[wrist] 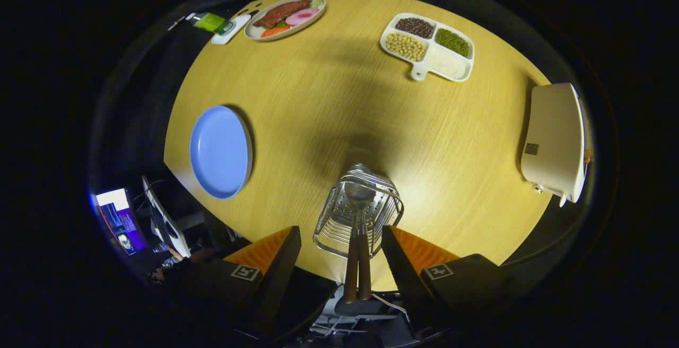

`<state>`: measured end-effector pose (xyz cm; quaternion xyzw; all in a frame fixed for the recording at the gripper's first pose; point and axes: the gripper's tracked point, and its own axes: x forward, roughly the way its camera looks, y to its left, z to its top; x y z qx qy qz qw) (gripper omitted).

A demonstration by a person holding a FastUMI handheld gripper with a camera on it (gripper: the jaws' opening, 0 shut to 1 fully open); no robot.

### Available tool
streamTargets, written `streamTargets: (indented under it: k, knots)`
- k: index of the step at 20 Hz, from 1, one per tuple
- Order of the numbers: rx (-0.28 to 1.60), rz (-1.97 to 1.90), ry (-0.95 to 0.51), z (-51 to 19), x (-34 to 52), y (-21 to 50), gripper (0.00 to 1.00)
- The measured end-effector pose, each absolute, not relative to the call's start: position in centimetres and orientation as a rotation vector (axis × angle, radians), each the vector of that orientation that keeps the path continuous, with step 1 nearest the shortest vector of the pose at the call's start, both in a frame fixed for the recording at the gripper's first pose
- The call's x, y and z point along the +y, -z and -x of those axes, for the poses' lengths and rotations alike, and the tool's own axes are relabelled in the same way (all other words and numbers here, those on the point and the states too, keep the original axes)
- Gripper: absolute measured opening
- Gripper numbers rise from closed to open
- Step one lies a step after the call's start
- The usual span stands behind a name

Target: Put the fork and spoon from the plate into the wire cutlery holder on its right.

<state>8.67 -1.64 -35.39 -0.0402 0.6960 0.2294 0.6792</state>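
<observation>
The wire cutlery holder [358, 212] stands on the wooden table [329, 98], just ahead of and between my fingers. Two utensils with brown handles [357, 271] stand in it side by side, handles toward me; a spoon bowl [359, 193] shows at the holder's far end. Whether the second one is the fork I cannot make out. The blue plate [220, 151] lies bare to the holder's left. My gripper [339, 263] hovers above the holder, open, its fingers wide apart on either side of the handles and touching nothing.
A white toaster-like appliance [554, 144] sits at the table's right edge. A white divided tray of beans and grains [428, 45] and an oval plate of food [285, 16] lie at the far side. A screen [119, 220] glows beyond the table's left edge.
</observation>
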Motion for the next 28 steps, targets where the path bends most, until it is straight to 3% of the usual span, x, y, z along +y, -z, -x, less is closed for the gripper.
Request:
streamTargets:
  k: [16, 28]
  knots:
    - [0.707, -0.105, -0.263, -6.7, -3.8, 16.7, 0.99]
    - [0.371, -0.176, -0.337, -3.5, -3.5, 6.0, 0.99]
